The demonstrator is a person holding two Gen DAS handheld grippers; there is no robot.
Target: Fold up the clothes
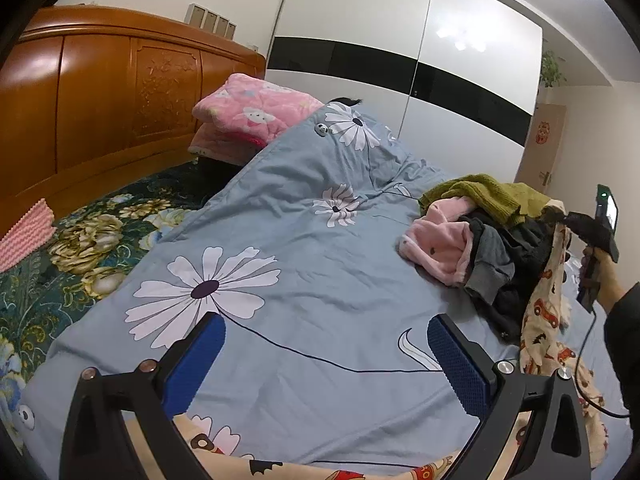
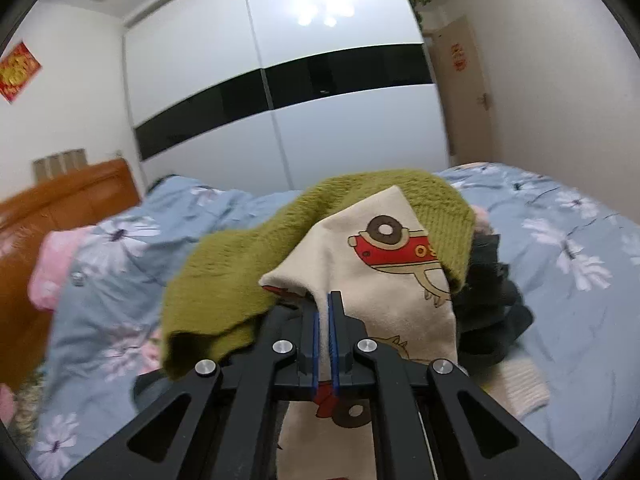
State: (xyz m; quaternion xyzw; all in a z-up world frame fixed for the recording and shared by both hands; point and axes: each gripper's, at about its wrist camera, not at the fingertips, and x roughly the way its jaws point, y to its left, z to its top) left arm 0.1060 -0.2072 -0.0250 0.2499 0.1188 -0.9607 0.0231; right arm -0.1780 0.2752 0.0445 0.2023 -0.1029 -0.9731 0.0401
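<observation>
A cream garment with red car prints (image 2: 384, 256) hangs from my right gripper (image 2: 323, 300), which is shut on its edge above the clothes pile. In the left wrist view the same garment (image 1: 544, 320) drapes down from the right gripper (image 1: 568, 220) at the far right and trails along the bed's near edge. The pile (image 1: 480, 236) holds an olive green sweater (image 2: 248, 276), a pink fleece piece (image 1: 440, 248) and dark clothes (image 2: 492, 308). My left gripper (image 1: 326, 344) is open and empty, low over the blue flowered duvet (image 1: 300, 240).
A pink quilt (image 1: 248, 116) lies folded by the wooden headboard (image 1: 100, 100). A dark floral sheet (image 1: 80, 248) shows at the left with a pink cloth (image 1: 24, 236) on it. A white and black wardrobe (image 2: 280, 100) stands behind the bed.
</observation>
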